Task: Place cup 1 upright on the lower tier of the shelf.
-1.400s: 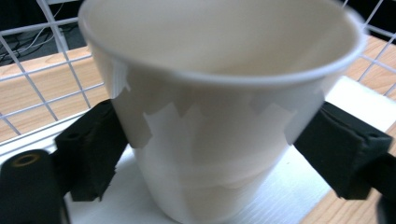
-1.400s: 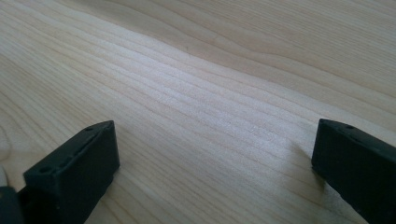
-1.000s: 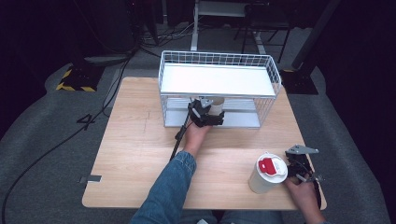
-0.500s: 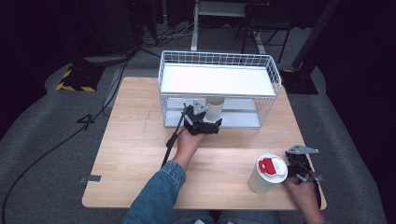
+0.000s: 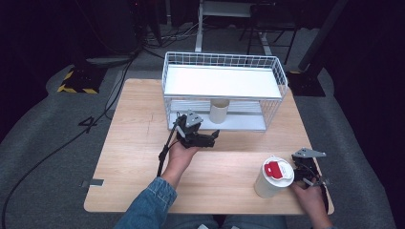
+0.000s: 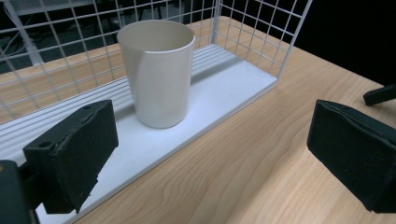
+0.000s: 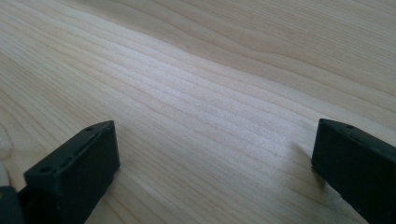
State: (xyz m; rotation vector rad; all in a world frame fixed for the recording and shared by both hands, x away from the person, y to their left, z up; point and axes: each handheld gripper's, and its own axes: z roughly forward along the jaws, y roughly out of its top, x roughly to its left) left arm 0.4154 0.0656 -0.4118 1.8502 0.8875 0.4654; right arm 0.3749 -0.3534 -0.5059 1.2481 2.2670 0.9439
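Two cups in all: one plain cream cup (image 6: 158,70) standing upright on the lower shelf of the rack, just ahead of the left tool (image 5: 204,139), and one white cup with a red-marked lid (image 5: 273,176) on the counter (image 5: 133,143) just beside the right tool (image 5: 310,177). One white wire rack (image 5: 224,90) with two shelves, an upper and a lower, beyond the left tool. Two tools, one in each hand, each with two black jaws set wide apart. One counter carries everything.
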